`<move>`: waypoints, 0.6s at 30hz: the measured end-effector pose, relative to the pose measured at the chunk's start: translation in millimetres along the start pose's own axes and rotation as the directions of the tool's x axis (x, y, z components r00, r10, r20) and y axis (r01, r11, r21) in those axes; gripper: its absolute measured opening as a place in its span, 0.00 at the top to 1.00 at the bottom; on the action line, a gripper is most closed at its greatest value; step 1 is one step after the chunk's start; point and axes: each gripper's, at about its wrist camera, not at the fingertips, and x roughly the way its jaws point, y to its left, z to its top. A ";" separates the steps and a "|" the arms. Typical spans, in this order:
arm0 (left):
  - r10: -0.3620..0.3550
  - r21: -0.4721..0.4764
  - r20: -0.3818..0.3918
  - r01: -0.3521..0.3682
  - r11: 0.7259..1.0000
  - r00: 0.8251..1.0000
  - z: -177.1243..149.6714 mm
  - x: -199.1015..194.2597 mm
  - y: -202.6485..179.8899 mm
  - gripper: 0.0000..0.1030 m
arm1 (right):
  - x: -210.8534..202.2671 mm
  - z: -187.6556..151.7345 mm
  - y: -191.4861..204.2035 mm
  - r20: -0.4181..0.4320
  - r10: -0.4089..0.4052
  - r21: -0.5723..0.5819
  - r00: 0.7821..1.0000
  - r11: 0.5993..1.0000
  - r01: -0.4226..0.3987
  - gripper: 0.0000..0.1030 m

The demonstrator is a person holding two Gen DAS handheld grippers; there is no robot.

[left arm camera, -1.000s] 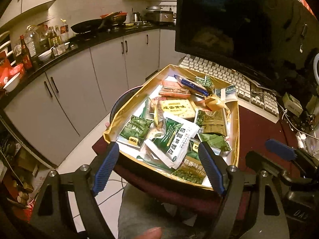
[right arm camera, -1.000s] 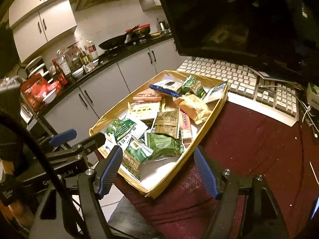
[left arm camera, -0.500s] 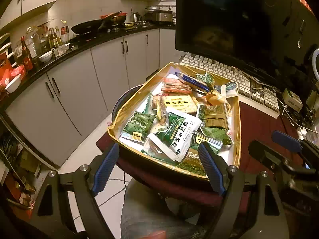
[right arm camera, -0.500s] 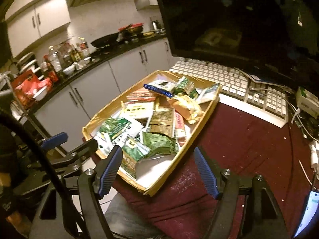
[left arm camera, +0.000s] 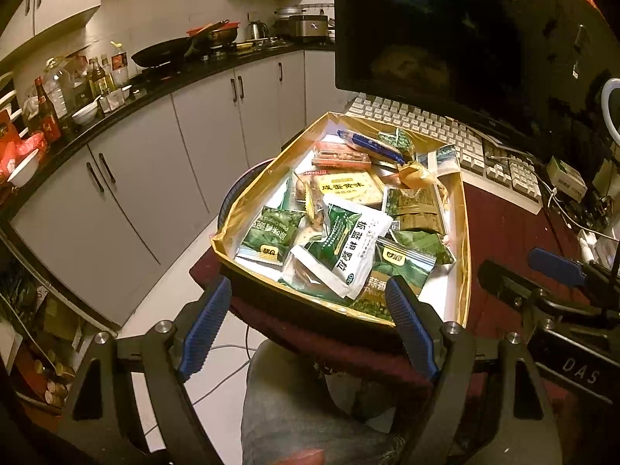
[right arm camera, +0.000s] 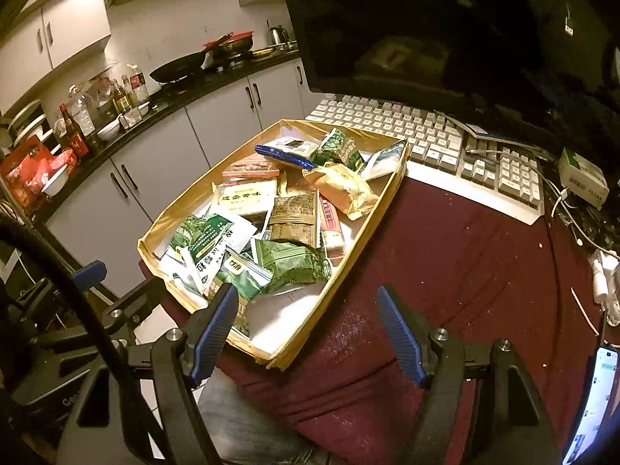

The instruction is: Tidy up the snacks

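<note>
A shallow gold cardboard tray [left arm camera: 463,232] [right arm camera: 383,201] sits on the maroon table, piled with several snack packets: green pea packets [left arm camera: 271,232] [right arm camera: 290,263], a white-and-green sachet [left arm camera: 348,240] [right arm camera: 213,240], a yellow cracker pack [left arm camera: 345,188] [right arm camera: 244,197], a gold wrapped bun [right arm camera: 341,186] and a blue bar [left arm camera: 368,143] [right arm camera: 283,153]. My left gripper [left arm camera: 308,325] is open and empty, just short of the tray's near edge. My right gripper [right arm camera: 308,329] is open and empty, over the tray's near right corner.
A white keyboard [right arm camera: 438,135] [left arm camera: 445,131] and a dark monitor [right arm camera: 445,27] stand behind the tray. Cables and a small box [right arm camera: 581,174] lie at the right, a phone [right arm camera: 593,407] at the near right edge. Kitchen cabinets [left arm camera: 135,178] and a cluttered counter are to the left.
Both grippers have drifted back a little from the tray and stayed open. The snacks have not moved.
</note>
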 end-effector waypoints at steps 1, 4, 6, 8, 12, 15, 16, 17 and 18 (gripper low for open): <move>-0.001 0.000 -0.002 0.001 1.000 1.000 -0.4 -0.5 -0.4 0.20 | -0.1 -0.4 0.4 -0.001 0.001 0.000 1.000 1.000 -0.001 0.28; 0.001 0.002 -0.004 -0.001 1.000 1.000 -0.9 -1.2 -0.7 0.20 | -0.4 -1.3 1.0 0.000 0.001 -0.001 1.000 1.000 -0.001 0.28; 0.002 0.001 -0.004 -0.002 1.000 1.000 -1.2 -1.2 -1.1 0.20 | -0.1 -1.8 0.9 0.001 -0.002 -0.003 1.000 1.000 0.002 0.28; 0.005 0.004 -0.005 -0.005 1.000 1.000 -0.9 -0.6 -0.9 0.20 | 0.7 -1.8 1.4 -0.001 -0.003 -0.007 1.000 1.000 0.003 0.28; 0.009 0.011 -0.011 -0.009 1.000 1.000 0.0 2.3 1.3 0.20 | 4.6 -2.0 1.4 -0.011 -0.005 -0.004 1.000 1.000 0.005 0.28; 0.012 0.011 -0.019 -0.012 1.000 1.000 1.0 6.2 3.1 0.20 | 7.3 -1.7 2.1 -0.014 -0.007 0.004 1.000 1.000 0.007 0.28; 0.013 0.012 -0.023 -0.013 1.000 1.000 0.9 7.7 3.8 0.20 | 7.4 -2.2 2.6 -0.014 -0.006 0.006 1.000 1.000 0.006 0.28; 0.014 0.013 -0.026 -0.014 1.000 1.000 0.8 8.3 4.4 0.20 | 7.3 -2.7 3.0 -0.013 -0.008 0.009 1.000 1.000 0.008 0.28; 0.014 0.013 -0.028 -0.014 1.000 1.000 0.8 8.8 5.1 0.20 | 7.2 -3.1 4.0 -0.012 -0.011 0.010 1.000 1.000 0.011 0.28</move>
